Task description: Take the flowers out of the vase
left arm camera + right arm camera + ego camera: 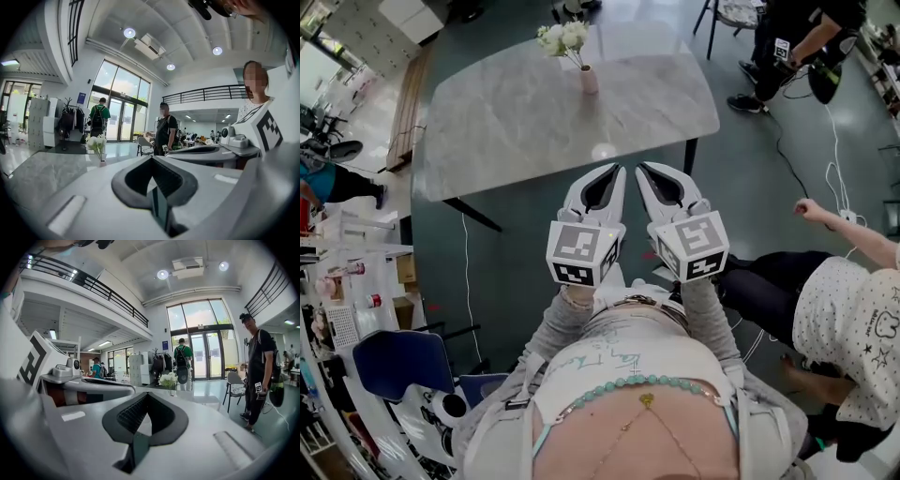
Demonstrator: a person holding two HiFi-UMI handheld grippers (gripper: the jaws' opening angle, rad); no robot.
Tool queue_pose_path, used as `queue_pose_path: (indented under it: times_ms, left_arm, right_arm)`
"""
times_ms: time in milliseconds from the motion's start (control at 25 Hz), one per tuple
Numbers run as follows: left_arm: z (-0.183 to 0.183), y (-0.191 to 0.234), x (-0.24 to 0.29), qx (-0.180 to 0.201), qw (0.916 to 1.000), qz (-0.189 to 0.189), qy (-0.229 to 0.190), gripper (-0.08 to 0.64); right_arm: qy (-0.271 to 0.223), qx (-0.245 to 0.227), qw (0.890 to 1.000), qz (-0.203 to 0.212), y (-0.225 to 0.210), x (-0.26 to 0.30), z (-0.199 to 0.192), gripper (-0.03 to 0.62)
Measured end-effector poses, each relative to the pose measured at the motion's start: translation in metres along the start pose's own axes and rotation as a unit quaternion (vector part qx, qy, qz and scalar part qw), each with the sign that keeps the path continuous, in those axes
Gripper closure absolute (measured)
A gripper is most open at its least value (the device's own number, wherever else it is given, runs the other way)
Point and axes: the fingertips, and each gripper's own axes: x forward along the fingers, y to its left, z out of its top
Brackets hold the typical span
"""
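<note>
While the flowers [562, 37] stood in the vase [589, 80] near the far edge of the desk [506, 122], the approach was judged to be in hand: the left tool [613, 172] and right tool [643, 170] were held clenched and empty, short of the near edge. A reach across the bare desktop, then an opening, would be needed.

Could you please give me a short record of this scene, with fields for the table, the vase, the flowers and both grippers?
table: grey marbled top, ahead of the person
vase: small, pink, upright near the table's far edge
flowers: white, standing in the vase
left gripper: jaws together, empty, by the table's near edge
right gripper: jaws together, empty, close beside the left gripper
task state: flowers not yet taken out
</note>
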Motion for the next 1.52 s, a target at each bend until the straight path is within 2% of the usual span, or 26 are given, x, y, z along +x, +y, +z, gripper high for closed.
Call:
queue_pose_path:
  times_ms: [400,760,1000,1280,1520]
  left_arm:
    - [0.018,0.048,0.03,0.003,0.9999,-0.016,-0.005,0.56]
    - [0.012,0.099,0.022,0.006,0.9998,-0.019,-0.002,0.56]
    - [0.012,0.115,0.023,0.003,0.9998,-0.018,-0.004,0.56]
    - [0.018,0.11,0.052,-0.011,0.9999,-0.006,-0.005,0.56]
    - [0.029,0.123,0.086,0.003,0.9999,0.009,-0.002,0.56]
  right_arm:
    - [-0.002,-0.005,1.0,-0.014,-0.01,0.053,0.02,0.569]
    - [-0.006,-0.003,1.0,-0.011,0.017,0.105,0.023,0.569]
    - [-0.002,-0.01,1.0,-0.011,0.021,0.117,0.023,0.569]
    - [-0.002,-0.002,1.0,-0.006,-0.012,0.118,0.03,0.569]
    - [-0.002,0.0,1.0,0.004,-0.044,0.145,0.042,0.569]
